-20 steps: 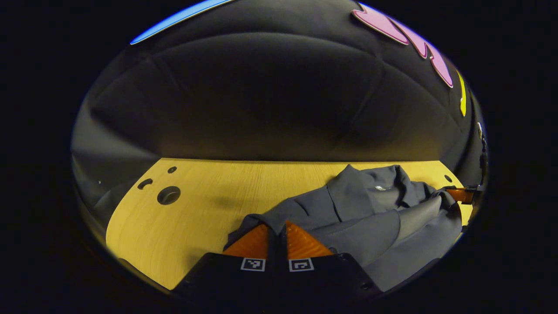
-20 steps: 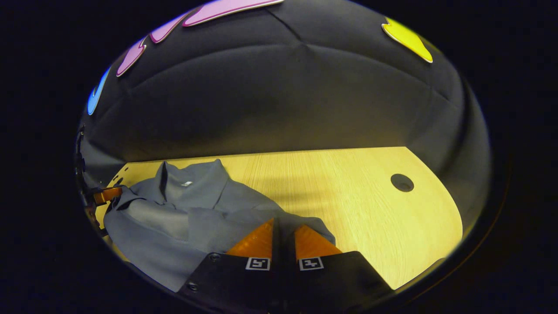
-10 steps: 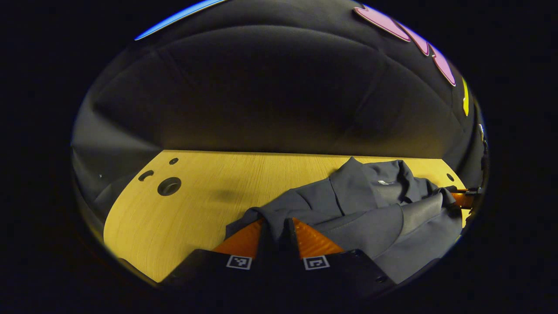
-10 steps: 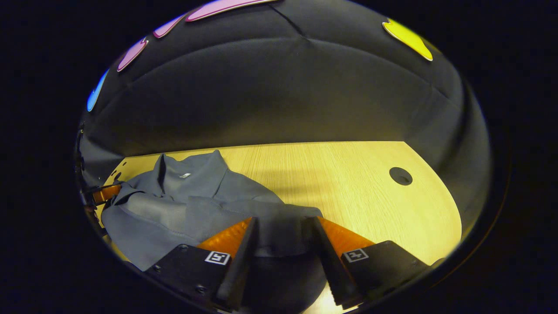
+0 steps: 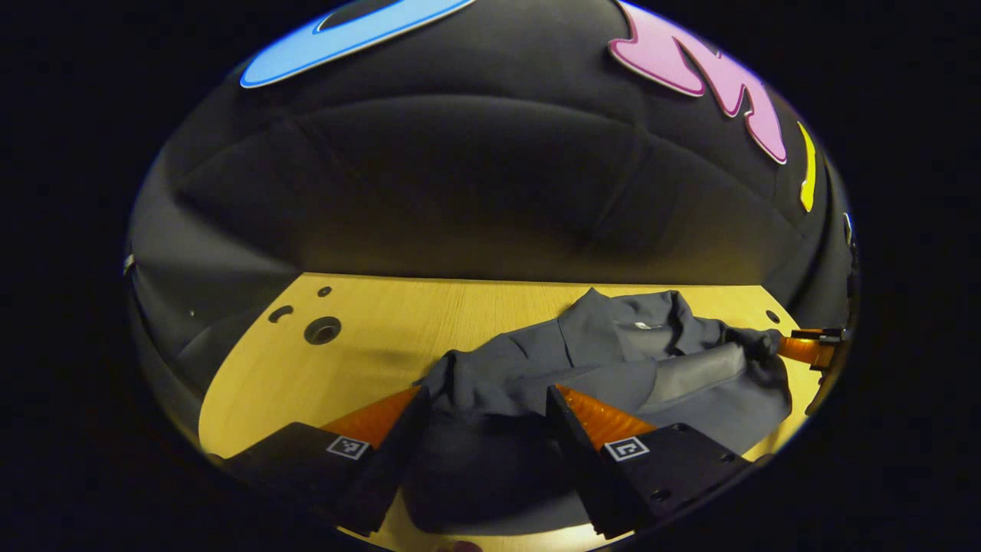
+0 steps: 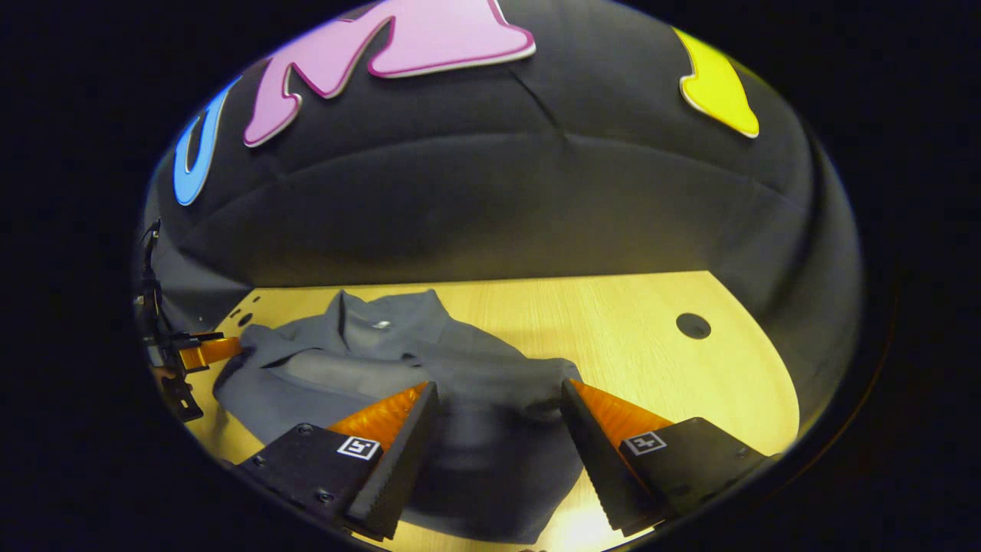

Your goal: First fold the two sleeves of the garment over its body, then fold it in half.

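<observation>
The left claw (image 5: 483,399) stands wide open, its fingers spread to either side of a bunched grey corner of the garment (image 5: 613,368) and pressing on nothing; the cloth lies loose between them and runs ahead and to the right of it over the wooden surface (image 5: 368,345), collar at the far end. At the right edge of the left gripper view the right claw (image 5: 801,349) pokes in at the garment's other side. In the right gripper view, the right claw (image 6: 494,395) is likewise fully spread with nothing gripped, a soft hump of garment (image 6: 429,360) lying between and ahead of its fingers, the rest spreading to its left toward the left claw (image 6: 211,351). The cloth looks rumpled rather than flat, so the fold appears loose. The risk, as I judge it, is that the released corners spring or slump back open, or that a finger snags the fabric as either claw lifts away and drags the fold askew.
</observation>
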`<state>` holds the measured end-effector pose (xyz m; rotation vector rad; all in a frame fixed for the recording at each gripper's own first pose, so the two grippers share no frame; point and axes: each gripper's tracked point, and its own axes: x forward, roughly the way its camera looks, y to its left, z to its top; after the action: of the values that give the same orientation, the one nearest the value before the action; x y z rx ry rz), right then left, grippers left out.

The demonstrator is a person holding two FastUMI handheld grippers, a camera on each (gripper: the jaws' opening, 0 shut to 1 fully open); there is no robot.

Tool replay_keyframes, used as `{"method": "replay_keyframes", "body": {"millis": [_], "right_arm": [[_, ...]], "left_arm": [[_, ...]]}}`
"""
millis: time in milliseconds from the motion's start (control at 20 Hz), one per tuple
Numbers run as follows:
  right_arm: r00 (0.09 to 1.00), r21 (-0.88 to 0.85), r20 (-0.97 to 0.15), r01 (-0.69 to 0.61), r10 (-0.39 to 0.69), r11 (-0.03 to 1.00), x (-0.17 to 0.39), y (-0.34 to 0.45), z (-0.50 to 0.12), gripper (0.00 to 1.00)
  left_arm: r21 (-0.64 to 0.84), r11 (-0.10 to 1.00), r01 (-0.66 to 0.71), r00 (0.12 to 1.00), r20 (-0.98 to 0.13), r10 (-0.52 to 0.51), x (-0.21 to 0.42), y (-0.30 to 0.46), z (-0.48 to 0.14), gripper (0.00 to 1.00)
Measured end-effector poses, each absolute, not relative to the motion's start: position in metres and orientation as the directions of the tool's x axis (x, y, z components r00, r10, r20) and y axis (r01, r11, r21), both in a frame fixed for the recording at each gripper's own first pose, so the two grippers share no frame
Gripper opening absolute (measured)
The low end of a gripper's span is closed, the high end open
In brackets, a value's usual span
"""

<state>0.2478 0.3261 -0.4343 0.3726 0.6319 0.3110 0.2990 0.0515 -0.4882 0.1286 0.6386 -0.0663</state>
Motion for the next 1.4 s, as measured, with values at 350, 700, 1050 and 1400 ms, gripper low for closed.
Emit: {"method": "replay_keyframes", "body": {"millis": [350, 700, 1050, 1400], "right_arm": [[0.815, 0.427, -0.433, -0.19, 0.384, 0.884, 0.195, 0.293, -0.348, 0.98], [0.845, 0.418, -0.399, -0.179, 0.357, 0.891, 0.121, 0.244, -0.302, 0.98], [0.865, 0.433, -0.376, -0.153, 0.332, 0.888, 0.065, 0.225, -0.279, 0.98], [0.858, 0.458, -0.391, -0.132, 0.332, 0.879, 0.023, 0.224, -0.28, 0.98]], "left_arm": [[0.028, 0.993, 0.112, 0.837, -0.541, -0.079, 0.227, 0.031, -0.417, 0.92], [0.047, 0.985, 0.163, 0.882, -0.455, -0.124, 0.159, 0.009, -0.345, 0.95], [0.074, 0.967, 0.245, 0.887, -0.419, -0.193, 0.114, -0.01, -0.308, 0.95], [0.016, 0.968, 0.252, 0.875, -0.432, -0.221, 0.075, -0.023, -0.305, 0.95]]}}
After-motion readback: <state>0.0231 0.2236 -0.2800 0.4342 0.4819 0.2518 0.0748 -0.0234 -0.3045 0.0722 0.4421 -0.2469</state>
